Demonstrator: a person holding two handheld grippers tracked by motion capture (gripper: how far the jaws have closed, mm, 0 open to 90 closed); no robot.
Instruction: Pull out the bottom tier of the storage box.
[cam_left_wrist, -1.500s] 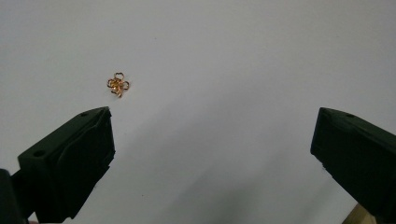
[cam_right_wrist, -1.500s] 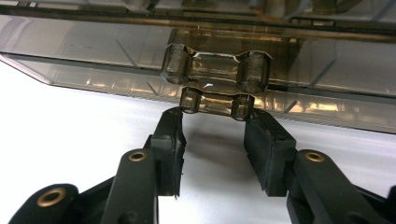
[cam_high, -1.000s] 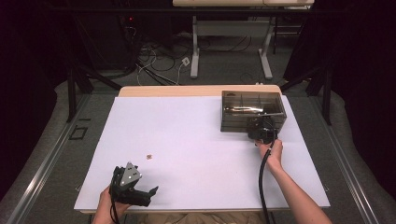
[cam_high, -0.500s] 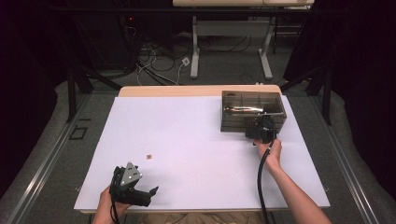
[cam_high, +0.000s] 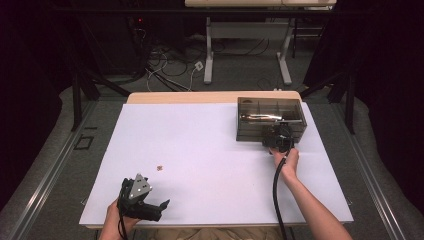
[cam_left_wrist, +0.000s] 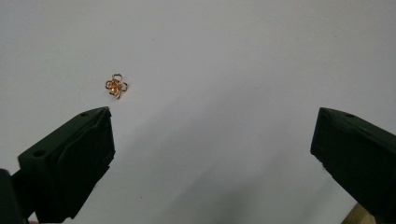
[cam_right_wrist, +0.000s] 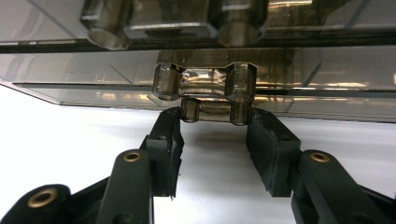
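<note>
High view has my right tongs pressed up to the near wall of the smoky, see-through plastic organiser box, which sits at the far right of the white, matte surface. My right hand trails behind them with the black cable running back along my forearm. Inside the box thin dividers cut it into compartments, and a long shiny metallic piece lies across the middle ones.

Right gripper view brings the box's front latch close: a small moulded clasp of the same tinted plastic, glossy, with rounded knuckles at each end. My jaws flank it, one at each end of its lower tab, partly closed; they have just been closing a little, and I cannot tell whether the pads truly press on it. White surface lies bare under the latch.

My left tongs rest near the front left edge of the surface, jaws spread wide with nothing between them. Left gripper view shows a tiny copper-coloured wire trinket, looped like petals, lying just beyond the left jaw tip. Broad open white runs between it and the box.
</note>
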